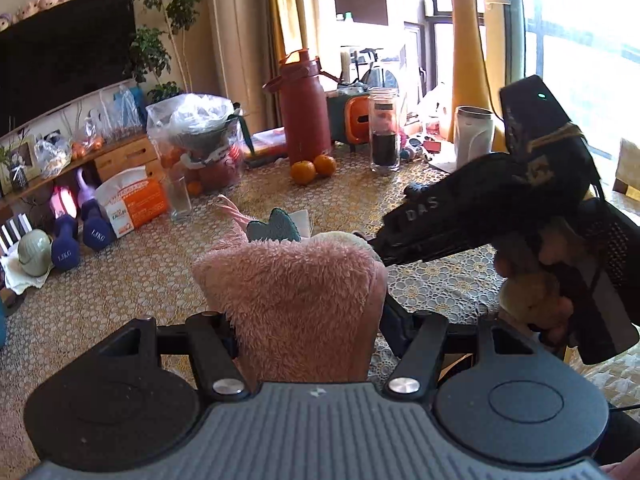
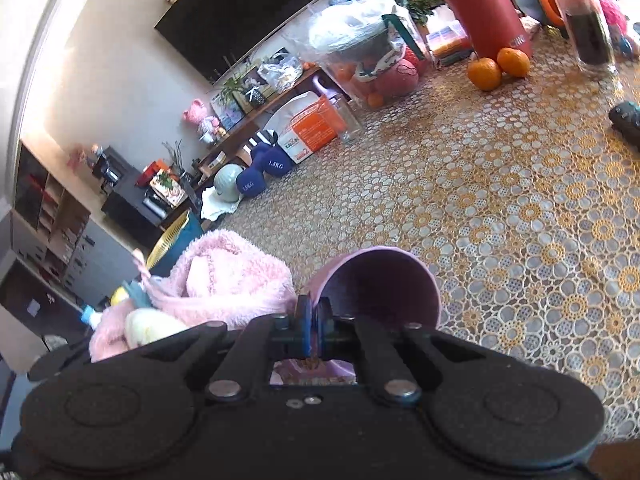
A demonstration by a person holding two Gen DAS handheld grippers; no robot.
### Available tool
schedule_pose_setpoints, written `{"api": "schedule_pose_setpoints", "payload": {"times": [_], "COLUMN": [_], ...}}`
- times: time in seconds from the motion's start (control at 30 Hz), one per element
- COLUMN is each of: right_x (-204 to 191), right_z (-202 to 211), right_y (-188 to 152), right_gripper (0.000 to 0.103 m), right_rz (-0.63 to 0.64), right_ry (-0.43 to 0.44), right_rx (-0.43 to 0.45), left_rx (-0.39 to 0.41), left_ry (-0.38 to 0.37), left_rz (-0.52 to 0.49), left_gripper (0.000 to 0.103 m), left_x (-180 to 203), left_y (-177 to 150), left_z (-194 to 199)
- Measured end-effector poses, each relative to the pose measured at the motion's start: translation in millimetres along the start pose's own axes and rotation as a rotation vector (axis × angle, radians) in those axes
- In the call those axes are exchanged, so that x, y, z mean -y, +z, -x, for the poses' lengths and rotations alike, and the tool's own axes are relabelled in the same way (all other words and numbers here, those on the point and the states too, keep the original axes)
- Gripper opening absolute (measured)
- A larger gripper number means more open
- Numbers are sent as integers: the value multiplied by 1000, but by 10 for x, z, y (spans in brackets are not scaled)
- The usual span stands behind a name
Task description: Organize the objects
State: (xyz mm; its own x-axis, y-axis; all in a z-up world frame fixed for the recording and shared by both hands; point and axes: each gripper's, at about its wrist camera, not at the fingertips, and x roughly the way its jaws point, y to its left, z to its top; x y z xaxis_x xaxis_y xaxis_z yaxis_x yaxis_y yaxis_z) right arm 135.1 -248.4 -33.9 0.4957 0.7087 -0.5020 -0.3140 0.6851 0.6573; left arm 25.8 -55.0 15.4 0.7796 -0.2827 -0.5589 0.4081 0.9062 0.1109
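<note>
My left gripper (image 1: 308, 320) is shut on a fluffy pink plush toy (image 1: 296, 296) with a teal ear and holds it upright over the lace-covered table (image 1: 360, 200). The same plush (image 2: 224, 276) shows at lower left in the right wrist view. My right gripper (image 2: 314, 312) is shut on the rim of a pink cup (image 2: 380, 280), which tilts with its dark mouth toward the camera. In the left wrist view the right gripper body (image 1: 500, 208) reaches in from the right, just beyond the plush.
On the table stand a red thermos (image 1: 302, 108), two oranges (image 1: 314, 168), a glass jar (image 1: 385, 132), a white tumbler (image 1: 474, 136), a plastic-bagged bowl (image 1: 200, 136), a tissue pack (image 1: 132, 204) and purple dumbbells (image 1: 80, 236). A dark remote (image 2: 628, 120) lies at right.
</note>
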Motion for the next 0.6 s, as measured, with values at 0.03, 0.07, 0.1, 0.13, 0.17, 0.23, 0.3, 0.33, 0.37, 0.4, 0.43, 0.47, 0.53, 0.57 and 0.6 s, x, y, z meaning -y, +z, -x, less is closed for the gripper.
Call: {"api": "schedule_pose_setpoints", "payload": {"times": [0.03,0.07,0.1,0.13,0.17,0.23,0.3,0.33,0.37,0.4,0.43,0.47,0.53,0.57,0.6], "right_x": [0,-6,-11,-18,-34,-60,-71,-70,-71,-69,-58,-54,-38,-21,-11], "right_z": [0,-7,-14,-22,-27,-40,-54,-57,-58,-58,-66,-75,-87,-93,-93], "right_y": [16,31,38,39,35,22,8,9,10,11,17,18,9,9,6], "right_gripper": [2,2,3,3,3,3,3,3,3,3,3,2,2,2,2], "right_rz": [-29,-56,-82,-103,-118,-142,-155,-159,-155,-151,-155,-154,-152,-162,-165], "right_ry": [0,5,10,14,14,13,13,14,14,13,12,7,-4,1,1], "right_rx": [6,8,10,9,12,11,11,12,14,17,14,13,13,9,9], "left_rx": [4,5,2,-10,-23,-46,-65,-73,-82,-90,-98,-106,-122,-126,-132], "left_ry": [-3,-3,2,0,-6,-16,-14,-20,-31,-31,-23,-16,-17,-5,16], "left_rz": [-26,-50,-69,-76,-74,-55,-28,-3,28,56,73,93,140,152,159], "left_gripper": [64,64,64,64,64,64,64,64,63,63,63,63,63,62,62], "left_x": [56,105,147,164,169,136,61,5,-61,-121,-175,-232,-357,-404,-452], "left_y": [14,25,35,42,44,25,-12,-24,-34,-44,-54,-68,-87,-94,-99], "left_z": [-3,-23,-64,-116,-171,-271,-355,-380,-397,-410,-424,-438,-467,-473,-486]}}
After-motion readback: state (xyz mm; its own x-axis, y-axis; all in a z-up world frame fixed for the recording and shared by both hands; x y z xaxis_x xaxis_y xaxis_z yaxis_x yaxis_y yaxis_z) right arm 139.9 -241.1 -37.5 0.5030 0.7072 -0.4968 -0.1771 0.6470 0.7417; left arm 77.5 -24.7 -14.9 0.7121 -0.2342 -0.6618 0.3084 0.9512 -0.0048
